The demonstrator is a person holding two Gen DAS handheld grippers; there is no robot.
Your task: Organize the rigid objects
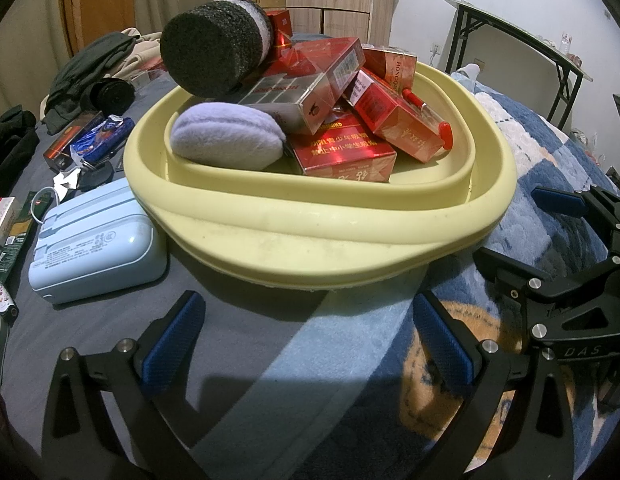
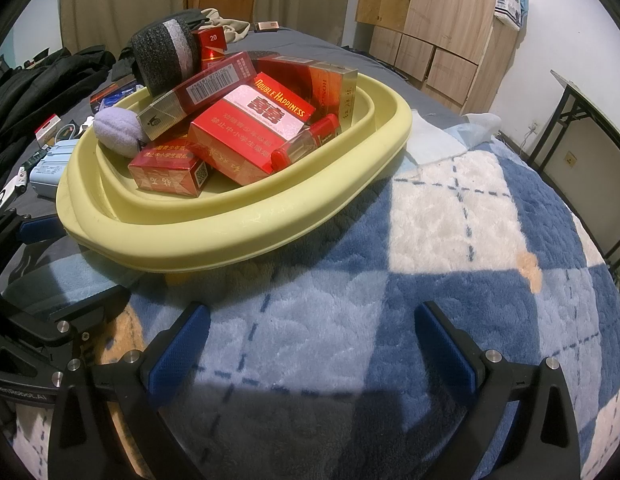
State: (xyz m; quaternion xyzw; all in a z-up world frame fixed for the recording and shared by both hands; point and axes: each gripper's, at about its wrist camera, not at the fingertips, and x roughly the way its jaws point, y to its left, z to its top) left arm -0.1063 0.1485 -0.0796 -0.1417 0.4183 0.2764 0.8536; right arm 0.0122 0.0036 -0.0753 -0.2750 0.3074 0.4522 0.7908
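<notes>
A pale yellow basin (image 1: 310, 220) (image 2: 230, 236) sits on the bed. Several red cigarette boxes (image 1: 341, 152) (image 2: 246, 136) are piled in it. With them lie a purple plush pouch (image 1: 226, 136) (image 2: 116, 130), a red lighter (image 1: 425, 112) (image 2: 306, 140) and a black foam cylinder (image 1: 214, 48) (image 2: 162, 56) on top. My left gripper (image 1: 308, 312) (image 2: 76, 260) is open and empty, just short of the basin's near rim. My right gripper (image 2: 311, 316) (image 1: 521, 228) is open and empty over the blanket, beside the basin's right side.
A light blue case (image 1: 94, 240) (image 2: 50, 164) lies left of the basin. Beyond it are a loose red box (image 1: 70, 140), a blue wrapper (image 1: 102, 136) and dark clothes (image 1: 90, 68). A checked blue blanket (image 2: 469, 220) covers the right side. A folding table (image 1: 521, 40) and wooden cabinets (image 2: 429, 20) stand behind.
</notes>
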